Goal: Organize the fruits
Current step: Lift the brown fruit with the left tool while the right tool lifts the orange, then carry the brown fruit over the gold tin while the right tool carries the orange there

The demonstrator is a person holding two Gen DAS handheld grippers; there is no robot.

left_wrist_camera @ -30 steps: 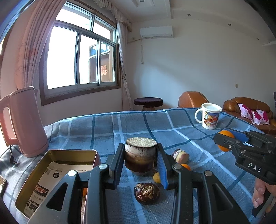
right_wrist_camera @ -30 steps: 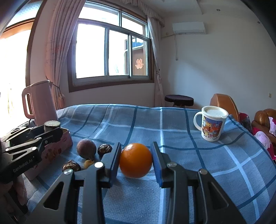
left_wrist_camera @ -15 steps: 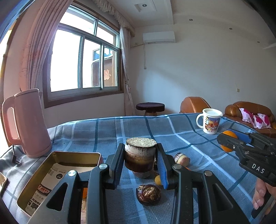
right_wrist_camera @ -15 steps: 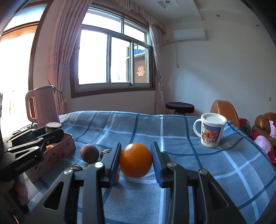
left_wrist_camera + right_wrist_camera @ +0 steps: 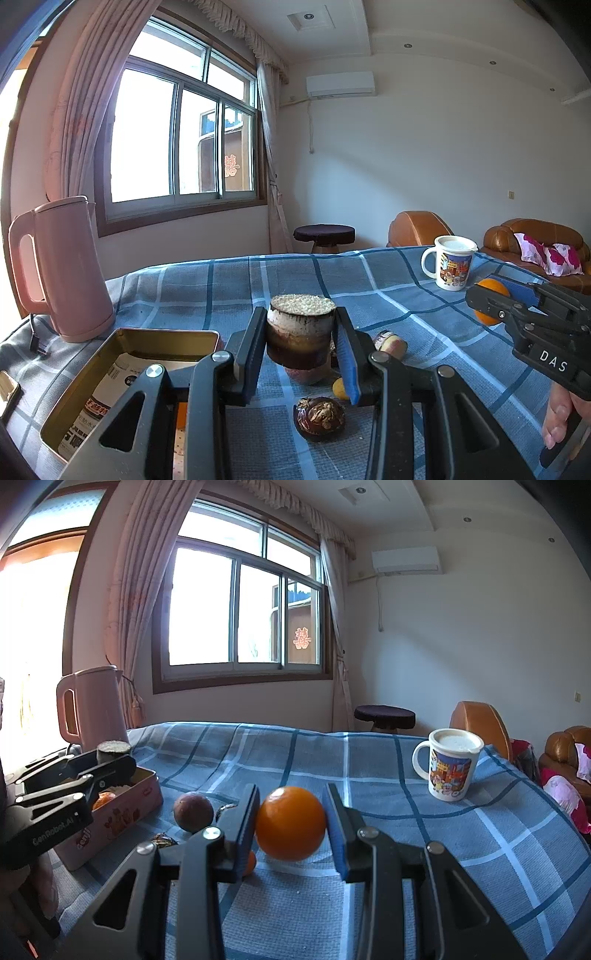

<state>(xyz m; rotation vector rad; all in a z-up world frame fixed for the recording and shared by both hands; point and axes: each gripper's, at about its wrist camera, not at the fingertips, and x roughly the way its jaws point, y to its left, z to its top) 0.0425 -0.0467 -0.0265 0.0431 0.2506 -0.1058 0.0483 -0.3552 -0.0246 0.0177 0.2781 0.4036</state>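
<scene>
We see open checked cloth (image 5: 461, 849) from twelve to three o'clock, bar the mug (image 5: 448, 768); at nine, the tin (image 5: 122, 812), kettle (image 5: 92, 709) and loose fruit (image 5: 193, 811) crowd passage.

We count two grippers, left (image 5: 301, 347) and right (image 5: 290, 823), one orange (image 5: 290, 823), one tin (image 5: 92, 384), one mug (image 5: 448, 768), one kettle (image 5: 59, 269), one passion fruit (image 5: 193, 811).

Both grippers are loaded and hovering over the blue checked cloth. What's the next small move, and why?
Probably carry the left gripper a little to its left and lower its brown cut sugarcane piece into the open gold-lined tin box. The piece is clamped clear of the cloth, the box is right beside it, and it has bare room inside.
</scene>
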